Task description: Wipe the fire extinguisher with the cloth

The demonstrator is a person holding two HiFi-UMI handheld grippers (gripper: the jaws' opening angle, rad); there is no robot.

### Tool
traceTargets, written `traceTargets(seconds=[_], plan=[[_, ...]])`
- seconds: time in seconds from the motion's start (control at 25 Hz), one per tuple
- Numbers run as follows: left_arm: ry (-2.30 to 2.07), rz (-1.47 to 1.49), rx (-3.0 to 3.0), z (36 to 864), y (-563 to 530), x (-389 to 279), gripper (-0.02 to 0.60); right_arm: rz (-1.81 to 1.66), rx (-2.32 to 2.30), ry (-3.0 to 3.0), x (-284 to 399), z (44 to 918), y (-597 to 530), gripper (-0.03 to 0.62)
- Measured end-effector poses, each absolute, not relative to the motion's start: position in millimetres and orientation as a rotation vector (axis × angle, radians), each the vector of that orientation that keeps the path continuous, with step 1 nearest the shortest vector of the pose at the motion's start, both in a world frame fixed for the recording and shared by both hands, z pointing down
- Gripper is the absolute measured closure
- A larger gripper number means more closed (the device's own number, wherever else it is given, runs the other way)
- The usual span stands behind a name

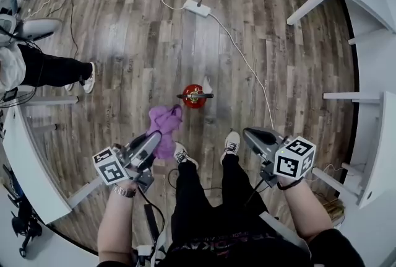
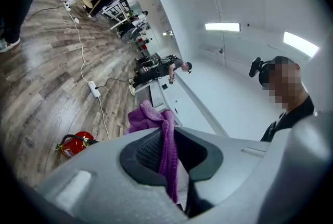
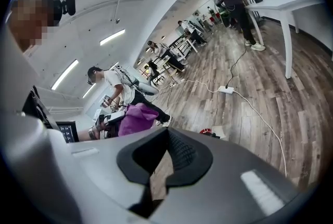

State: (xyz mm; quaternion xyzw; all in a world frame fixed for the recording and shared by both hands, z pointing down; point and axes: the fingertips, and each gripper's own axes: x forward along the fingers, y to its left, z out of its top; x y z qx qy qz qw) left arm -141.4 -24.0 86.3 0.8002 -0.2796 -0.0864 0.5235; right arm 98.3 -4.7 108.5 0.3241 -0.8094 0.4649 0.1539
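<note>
A small red fire extinguisher point(image 1: 194, 96) stands on the wooden floor ahead of the person's feet, seen from above with its black handle across the top. It also shows low at the left of the left gripper view as the extinguisher point(image 2: 75, 144). My left gripper point(image 1: 154, 139) is shut on a purple cloth point(image 1: 164, 127), which hangs from the jaws just left of and nearer than the extinguisher. In the left gripper view the cloth point(image 2: 167, 151) runs between the pads. My right gripper point(image 1: 250, 135) is shut and empty, to the right of the extinguisher and apart from it.
A white power strip point(image 1: 197, 8) with a cable trailing across the floor lies beyond the extinguisher. White desks stand at the right point(image 1: 371, 135) and left point(image 1: 25, 160). Another person's leg and shoe point(image 1: 86, 77) are at the left. My own shoes point(image 1: 231, 143) are just behind the extinguisher.
</note>
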Motion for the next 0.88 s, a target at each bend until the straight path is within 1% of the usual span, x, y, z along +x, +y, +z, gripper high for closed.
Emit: traceTargets(seconds=[0.2,0.44,0.72,0.88], plan=[[-0.659,-0.163,1.945,126,-53,-138,0.534,1.305,0.886,-2.318,108,134,-21,0.589],[-0.600,-0.044,2.033,181,-84,-149,0.534,1.283,0.862,-2.310,91,174,-30,0.589],[-0.398,0.026,2.136,242,-126,-136,0.534,1.284,0.947,-2.287,84,224,-47,0.589],[-0.351,0.071,2.175,274,-146,-132,0.534,1.228,0.937,-2.305,82,259,-60,0.589]])
